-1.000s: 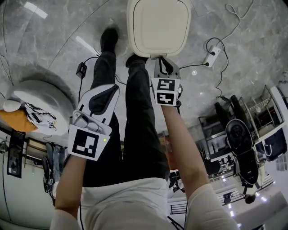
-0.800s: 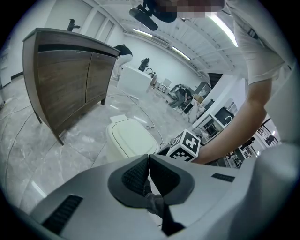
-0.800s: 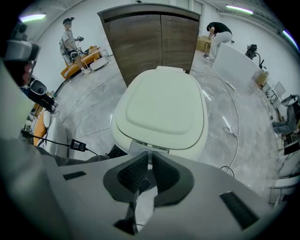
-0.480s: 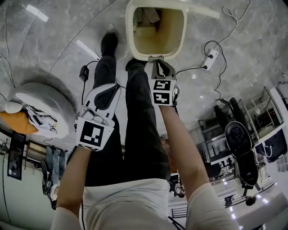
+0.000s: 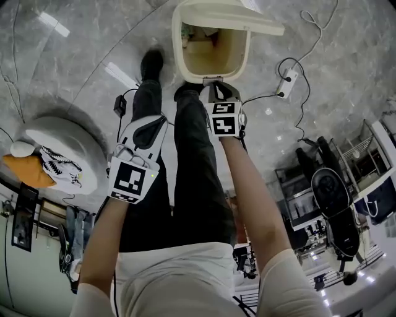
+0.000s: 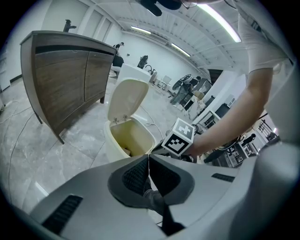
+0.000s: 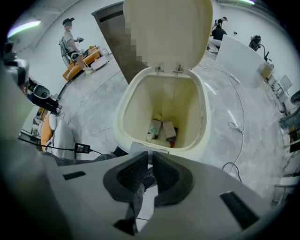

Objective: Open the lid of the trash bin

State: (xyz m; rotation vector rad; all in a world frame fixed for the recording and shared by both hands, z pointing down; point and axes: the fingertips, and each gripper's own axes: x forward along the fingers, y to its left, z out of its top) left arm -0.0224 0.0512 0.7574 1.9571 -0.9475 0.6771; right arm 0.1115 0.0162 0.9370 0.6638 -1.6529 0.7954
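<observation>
- Bin (image 5: pixel 176 46) stands on floor (image 5: pixel 74 62) just ahead of the person's feet, mouth facing up. Long axis of the opening runs from front rim to hinge, away from the person.
- Lid (image 5: pixel 230 13) is up, hinged at the far rim, near upright and tipped slightly back, inner face toward the person.
- Scraps (image 7: pixel 161 129), small cartons, lie at the bin bottom.
- Right gripper (image 5: pixel 218 85) has its tips at the bin's front rim, just over the grey tab (image 7: pixel 140 148); contact unclear. Its 2 jaws are closed to a thin slit with nothing between them. Bin mouth lies straight ahead of them, lid beyond.
- Left gripper (image 5: pixel 150 124) hangs over left leg (image 5: pixel 145 93), well apart from the bin. Jaws are pressed together, empty. Bin sits ahead of them, slightly left in the left gripper view.
</observation>
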